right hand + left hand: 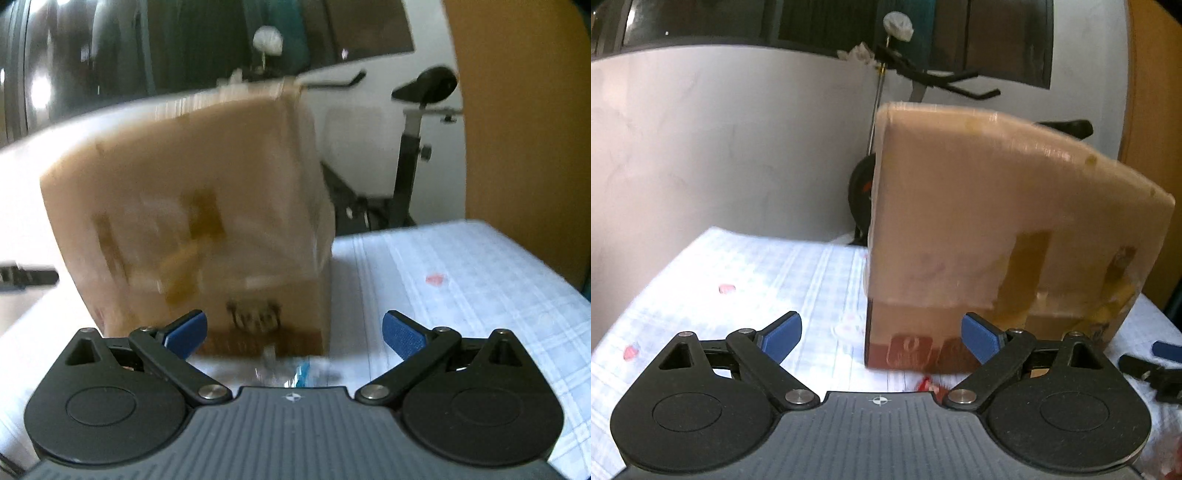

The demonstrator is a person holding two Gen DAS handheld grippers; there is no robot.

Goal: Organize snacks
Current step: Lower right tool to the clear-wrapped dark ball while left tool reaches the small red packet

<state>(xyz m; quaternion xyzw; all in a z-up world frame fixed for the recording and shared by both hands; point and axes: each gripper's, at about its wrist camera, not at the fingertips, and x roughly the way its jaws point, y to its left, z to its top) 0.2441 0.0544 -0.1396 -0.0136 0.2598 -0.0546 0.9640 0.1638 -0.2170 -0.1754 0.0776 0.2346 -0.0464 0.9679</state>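
A tall brown cardboard box (997, 229) with tape patches stands on the checked white tablecloth (757, 280); it also shows in the right wrist view (192, 221), blurred. My left gripper (881, 338) is open and empty, just in front of the box's lower left corner. A red snack wrapper (929, 384) lies on the cloth under its jaws. My right gripper (293, 334) is open and empty in front of the box's lower right corner. A clear and blue snack packet (291, 371) lies just below it. The other gripper (1152, 363) shows at the right edge.
An exercise bike (417, 147) stands behind the table, with a white wall (720, 147) and dark windows beyond. A brown wooden panel (517, 110) rises at the right. The tablecloth (461, 280) carries small pink marks.
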